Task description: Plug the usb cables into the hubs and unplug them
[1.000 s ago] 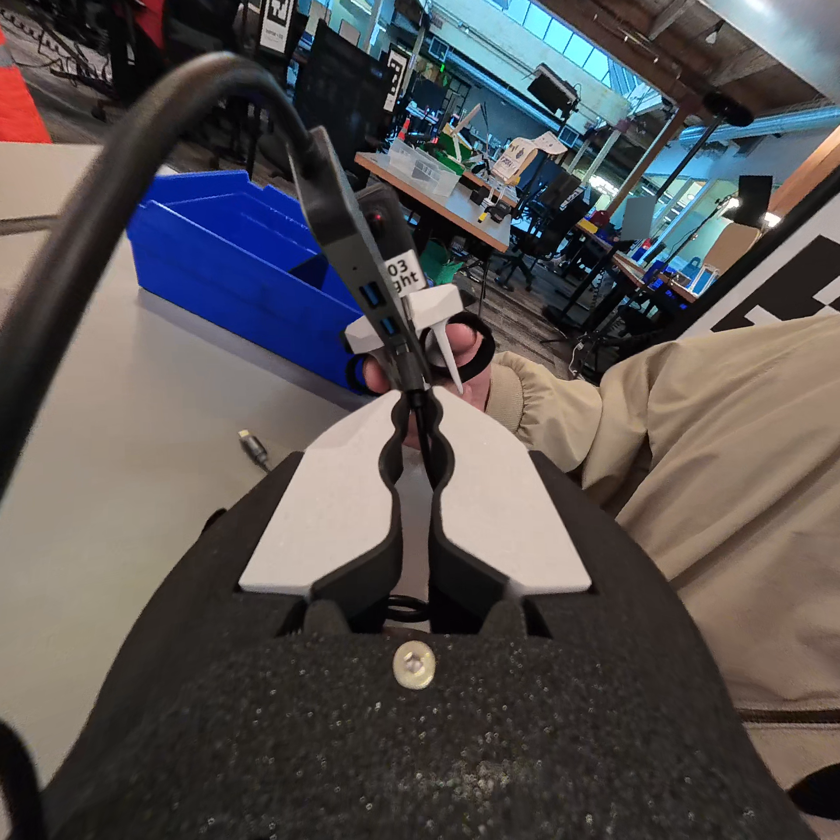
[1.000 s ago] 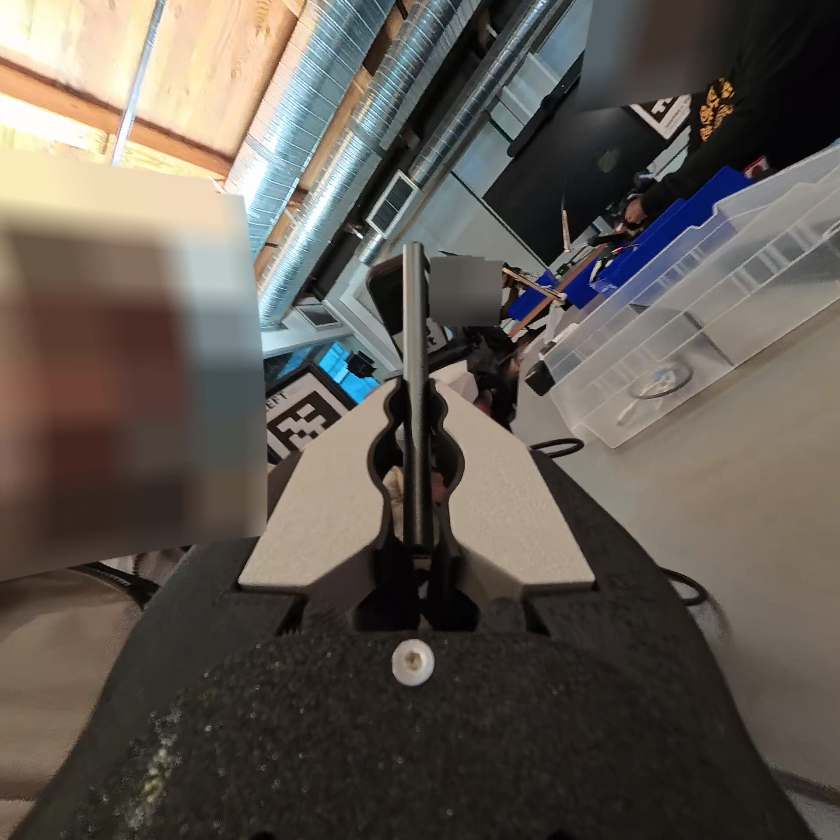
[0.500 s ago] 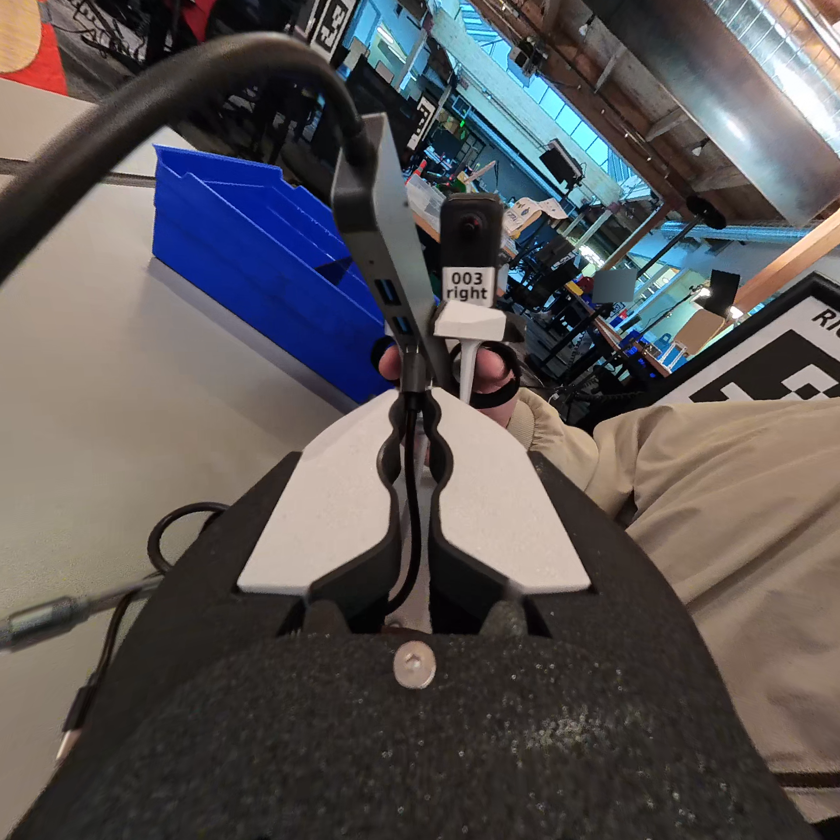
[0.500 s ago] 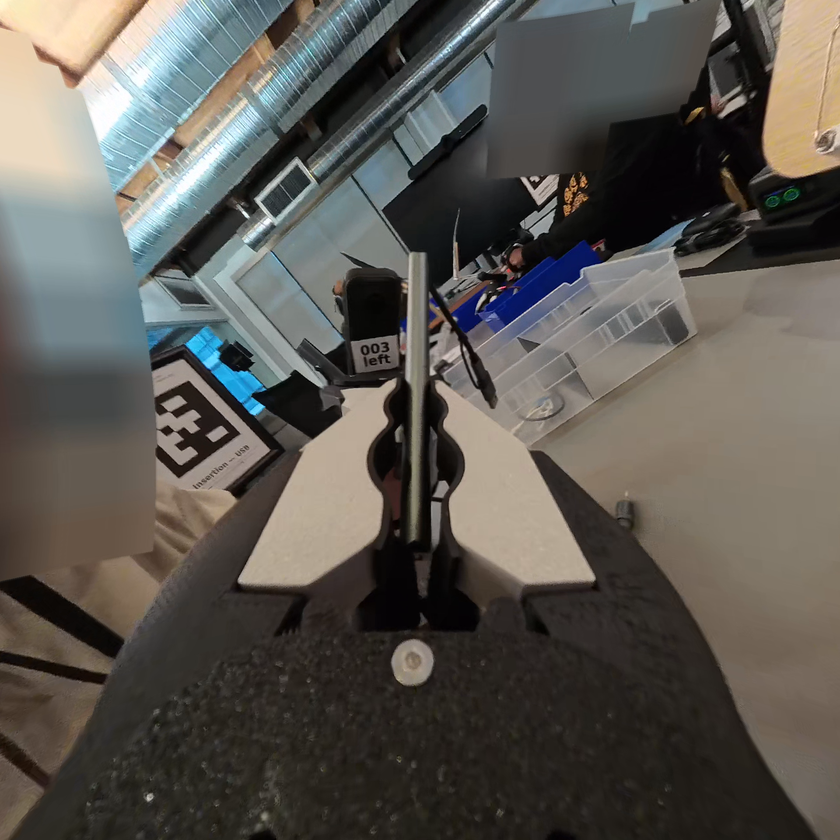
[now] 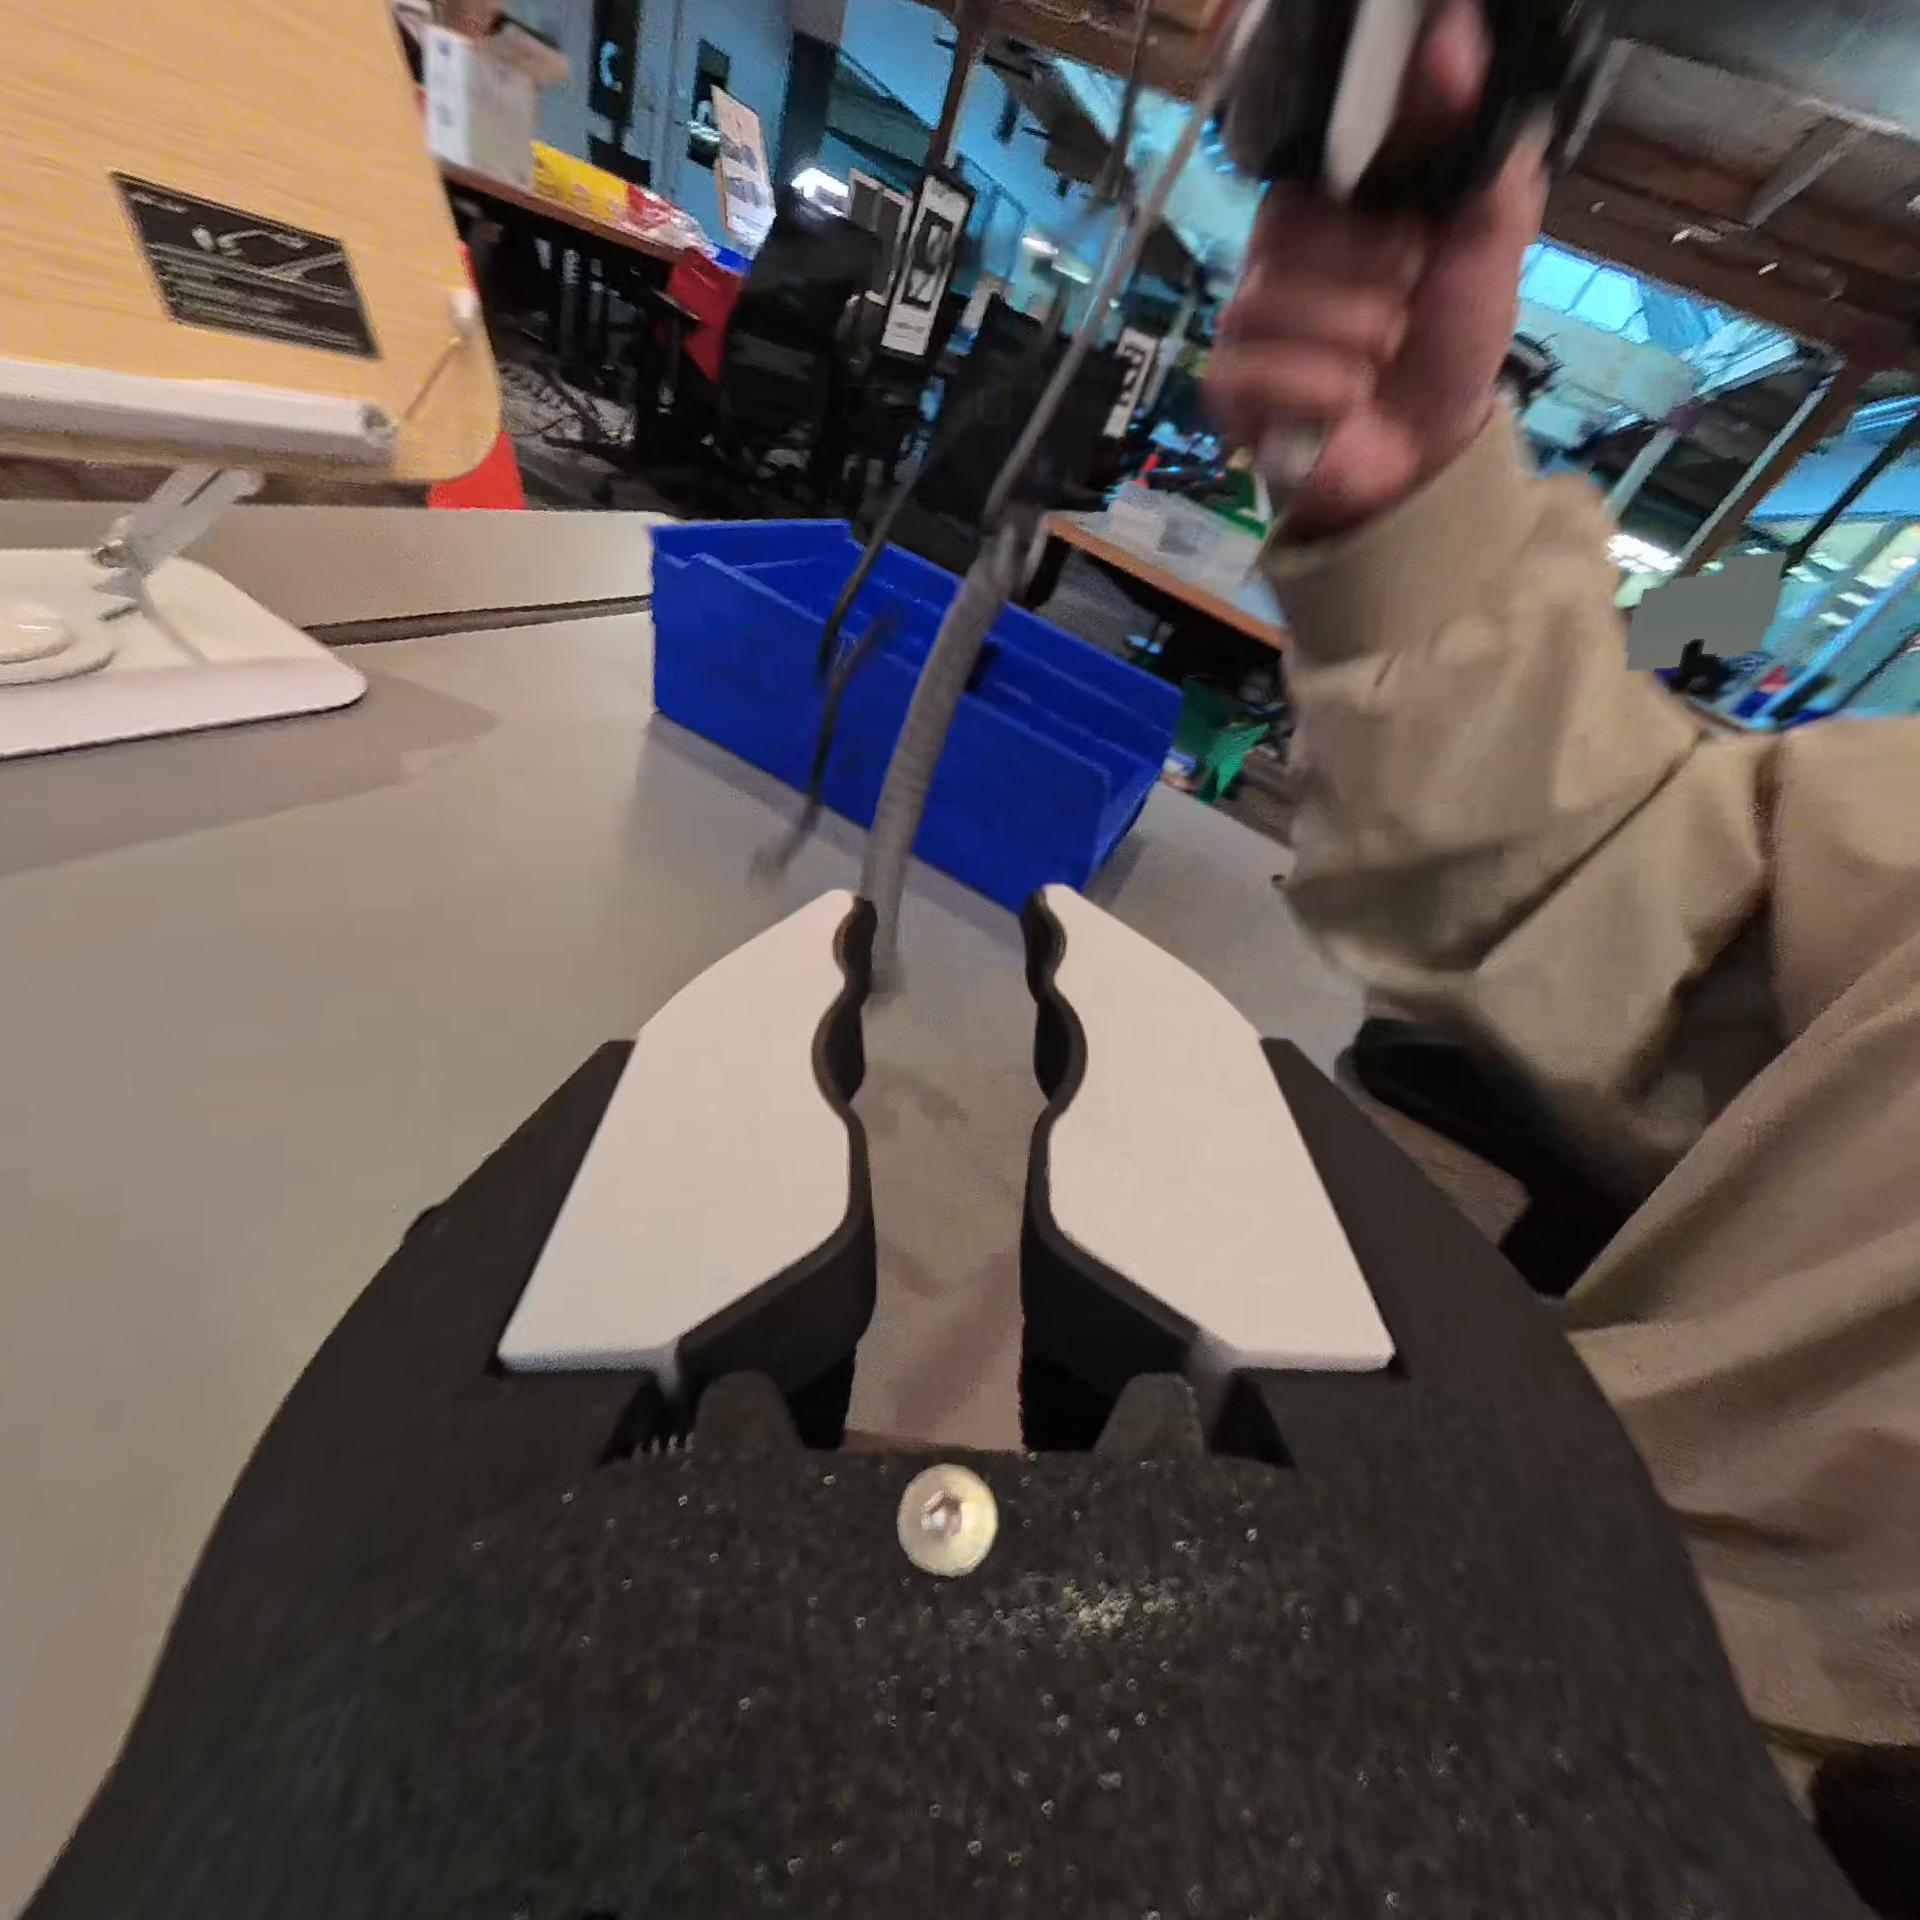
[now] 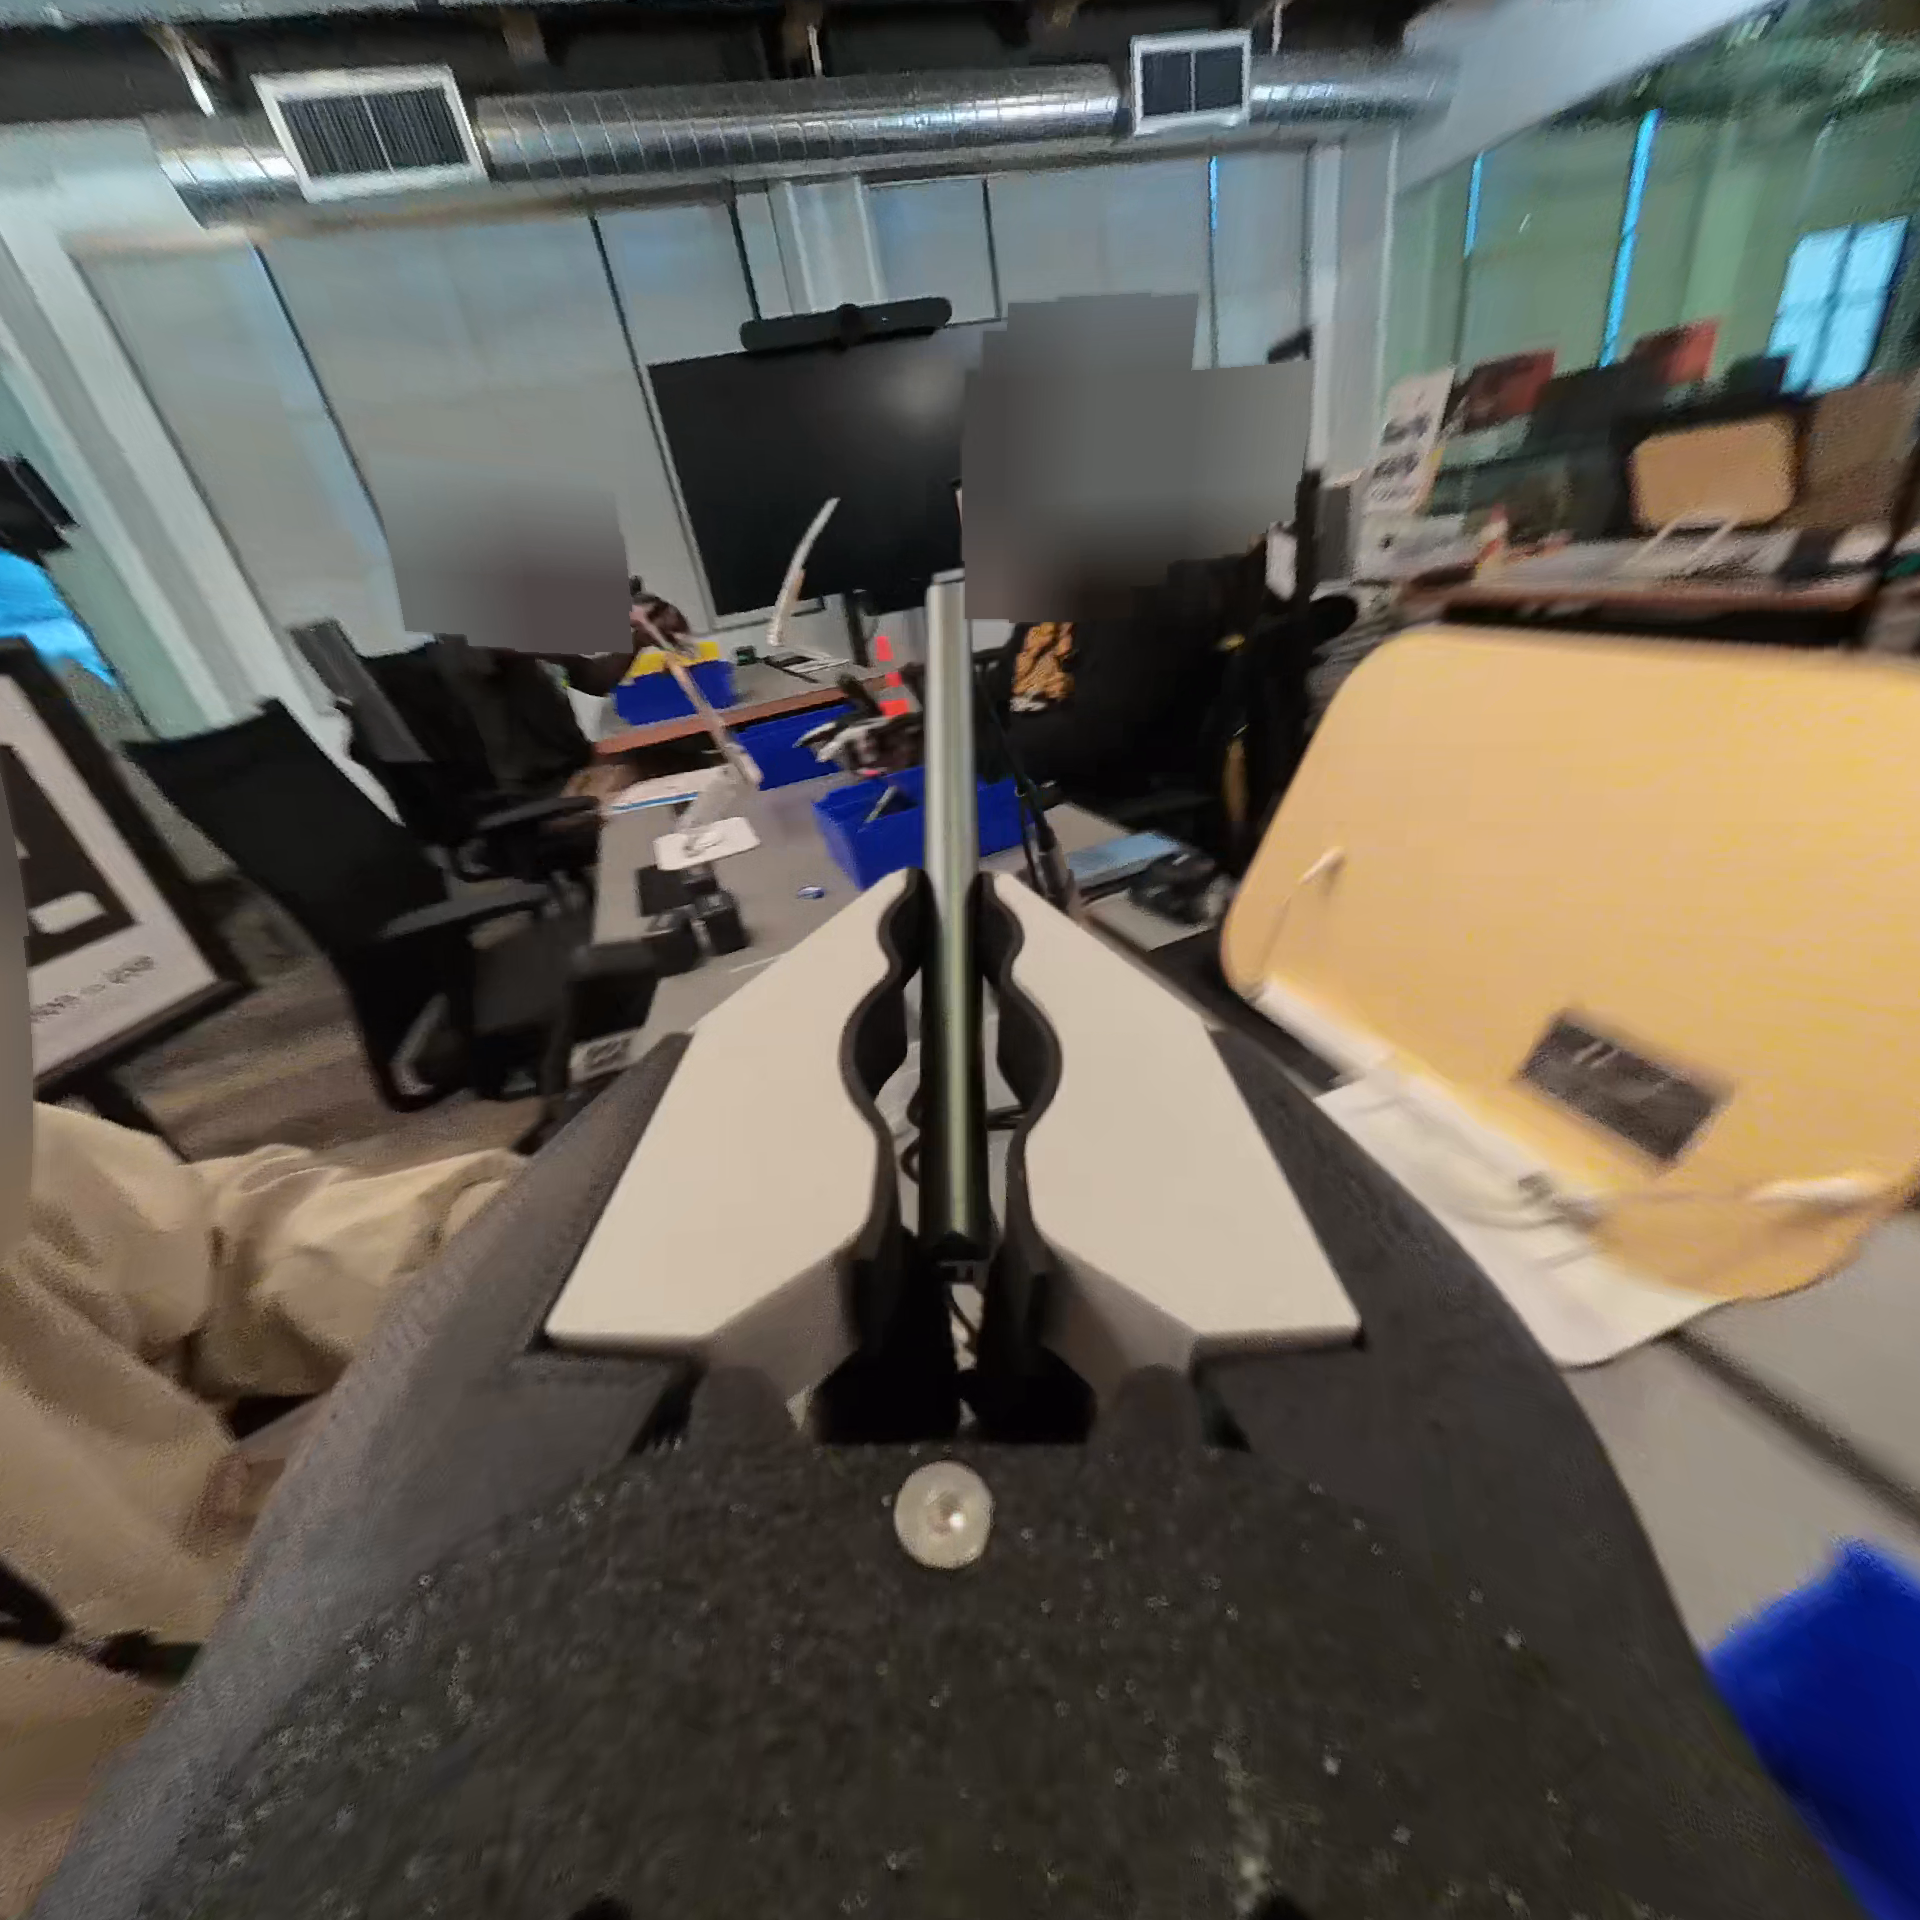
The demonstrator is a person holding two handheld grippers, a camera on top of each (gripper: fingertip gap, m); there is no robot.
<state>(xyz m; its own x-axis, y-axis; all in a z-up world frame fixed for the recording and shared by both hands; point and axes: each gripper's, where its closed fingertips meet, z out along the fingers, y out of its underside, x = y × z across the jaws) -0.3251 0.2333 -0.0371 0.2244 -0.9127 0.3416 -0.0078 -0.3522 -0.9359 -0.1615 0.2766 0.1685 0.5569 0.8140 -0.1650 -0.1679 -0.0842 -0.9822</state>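
Left gripper (image 5: 945, 914) fingers spread, nothing pinched. Grey braided cable (image 5: 914, 769) hangs down from above and its lower end sits just at the inner edge of the left finger (image 5: 727, 1132), looks touching or nearly, blur makes it hard to say. Cable's long axis runs near vertical, leaning up and right toward the person's hand (image 5: 1351, 343) high above the right finger. A thinner black cable (image 5: 842, 675) dangles just left of it, plug end free over the bench (image 5: 312, 987). Blue bin (image 5: 1039, 790) sits ahead of the fingertips.

Right gripper (image 6: 948, 894) fingers pressed on the hub (image 6: 948, 883), a slim grey bar seen edge-on, long axis straight forward out past the fingertips.

Judgement: the left gripper is nearer the cable; closing on it needs a small shift right so the cable sits mid-gap.
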